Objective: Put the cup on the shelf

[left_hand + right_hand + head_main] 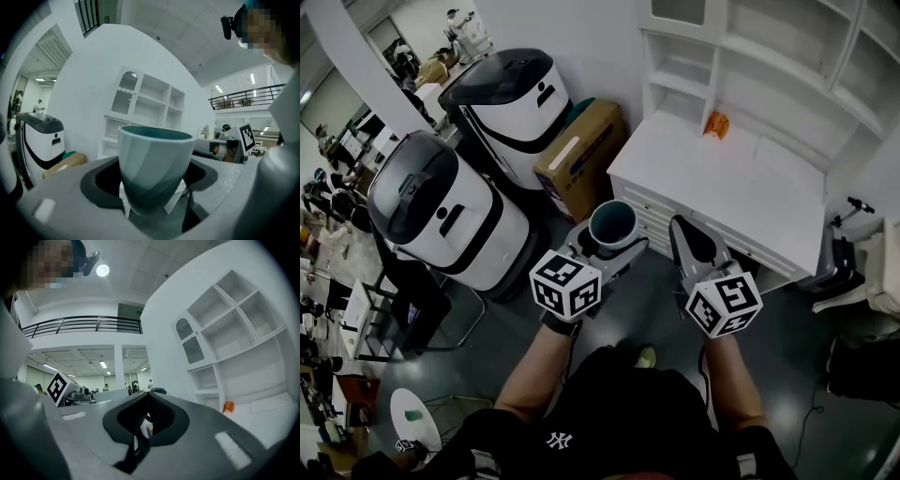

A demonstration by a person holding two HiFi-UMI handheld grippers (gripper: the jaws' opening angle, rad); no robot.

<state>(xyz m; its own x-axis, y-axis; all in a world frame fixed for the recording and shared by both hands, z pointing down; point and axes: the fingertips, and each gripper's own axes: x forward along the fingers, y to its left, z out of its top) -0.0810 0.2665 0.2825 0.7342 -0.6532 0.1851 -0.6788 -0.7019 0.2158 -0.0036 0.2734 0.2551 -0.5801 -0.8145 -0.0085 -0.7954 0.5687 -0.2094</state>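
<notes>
A pale teal cup [612,226] with a darker inside stands upright between the jaws of my left gripper [614,236], which is shut on it. In the left gripper view the cup [154,166] fills the middle, clamped at its lower part. My right gripper [689,234] is shut with nothing in it, held beside the cup; its jaws [149,413] meet at the tips. The white shelf unit [769,103] stands ahead and to the right, with open compartments above a wide counter [731,183]. The same shelf unit [140,112] shows behind the cup, and the shelf unit [234,333] also fills the right gripper view's right side.
A small orange object [716,124] lies at the back of the counter. A cardboard box [579,155] and two white-and-black robot machines [511,108] [441,211] stand left of the shelf. A black stand [839,258] is at the right. The floor is dark grey.
</notes>
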